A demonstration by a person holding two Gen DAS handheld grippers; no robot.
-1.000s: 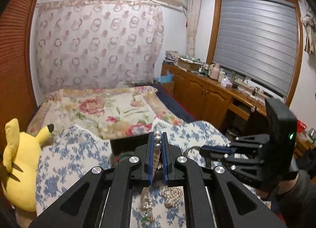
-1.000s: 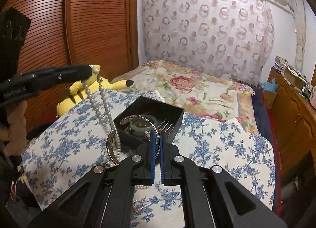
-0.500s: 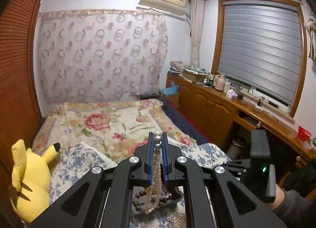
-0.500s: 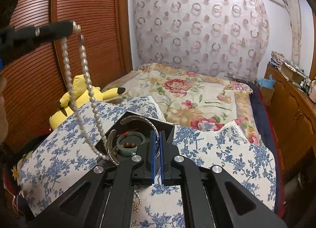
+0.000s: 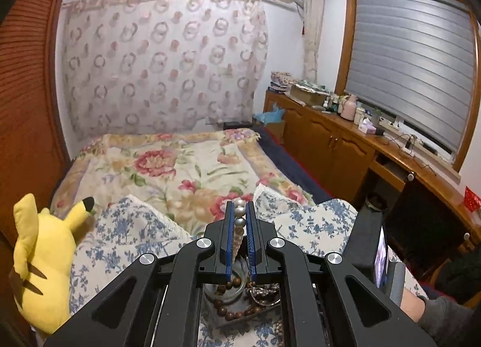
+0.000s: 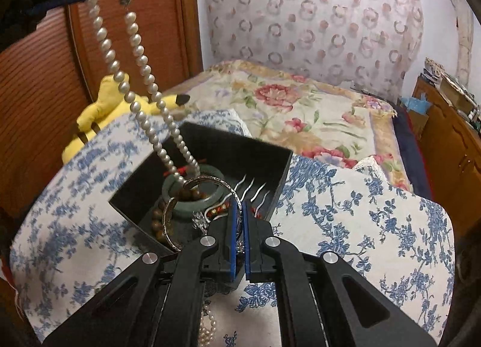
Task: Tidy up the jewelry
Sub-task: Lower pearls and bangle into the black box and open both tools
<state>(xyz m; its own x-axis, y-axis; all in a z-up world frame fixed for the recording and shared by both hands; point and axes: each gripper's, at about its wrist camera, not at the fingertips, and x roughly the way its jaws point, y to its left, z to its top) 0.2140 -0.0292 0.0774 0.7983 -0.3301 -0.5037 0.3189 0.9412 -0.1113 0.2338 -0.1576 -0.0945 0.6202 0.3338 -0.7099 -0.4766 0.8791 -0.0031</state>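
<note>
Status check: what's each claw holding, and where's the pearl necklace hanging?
Left claw shut on pearl necklace, raised high. Loop's bottom hangs into black box, by green bangle. Right claw shut on silver bangle at box edge.

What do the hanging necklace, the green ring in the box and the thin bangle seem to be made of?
Necklace: pearl or imitation, round glossy white beads. Green ring: probably jade or glass, thick, smooth, pale green. Bangle: likely silver-toned metal, thin, shiny, patterned.

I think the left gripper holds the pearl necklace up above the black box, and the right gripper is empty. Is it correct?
Not quite: the right gripper is shut on the silver bangle, as the right wrist view shows. The left gripper does hold the pearl necklace above the black box.
</note>
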